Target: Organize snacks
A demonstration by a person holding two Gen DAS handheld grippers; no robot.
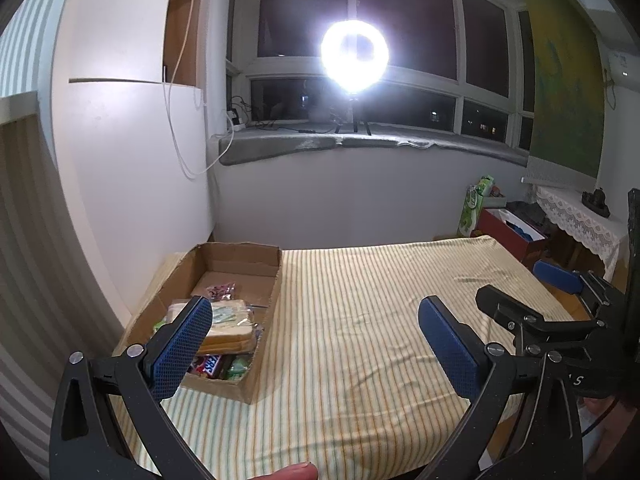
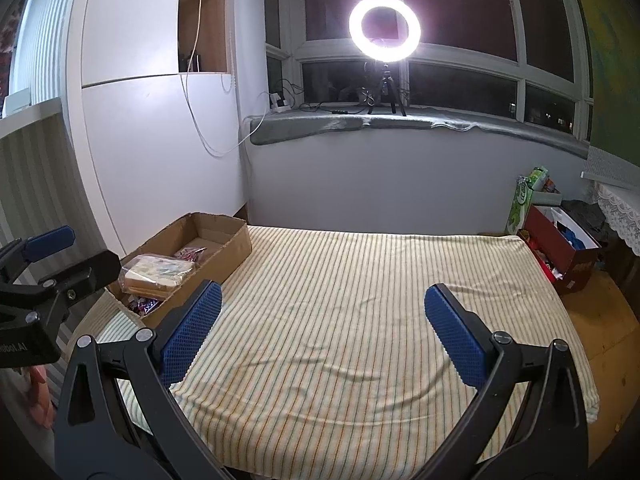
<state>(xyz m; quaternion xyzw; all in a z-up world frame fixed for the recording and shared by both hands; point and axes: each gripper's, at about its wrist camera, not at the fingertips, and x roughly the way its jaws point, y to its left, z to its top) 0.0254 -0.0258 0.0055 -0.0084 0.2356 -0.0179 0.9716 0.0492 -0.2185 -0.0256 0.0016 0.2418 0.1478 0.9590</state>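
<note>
An open cardboard box point(image 1: 262, 280) point(image 2: 236, 240) lies at the left edge of the striped cloth point(image 1: 380, 320) point(image 2: 360, 300). In it are a clear bag of sliced bread point(image 1: 230, 326) point(image 2: 158, 274), a Snickers bar point(image 1: 208, 364) point(image 2: 146, 305), a small pink packet point(image 1: 220, 290) point(image 2: 191, 254) and green packets point(image 1: 238, 368). My left gripper point(image 1: 316, 320) is open and empty, above the cloth just right of the box. My right gripper point(image 2: 324, 308) is open and empty over the middle of the cloth. Each gripper shows at the edge of the other's view.
A ring light on a tripod point(image 1: 354, 56) point(image 2: 384, 30) stands on the window sill. A white cabinet point(image 1: 132, 152) is at the left. A red box point(image 2: 560, 248) and a green bag point(image 2: 524, 200) sit on the floor at the right.
</note>
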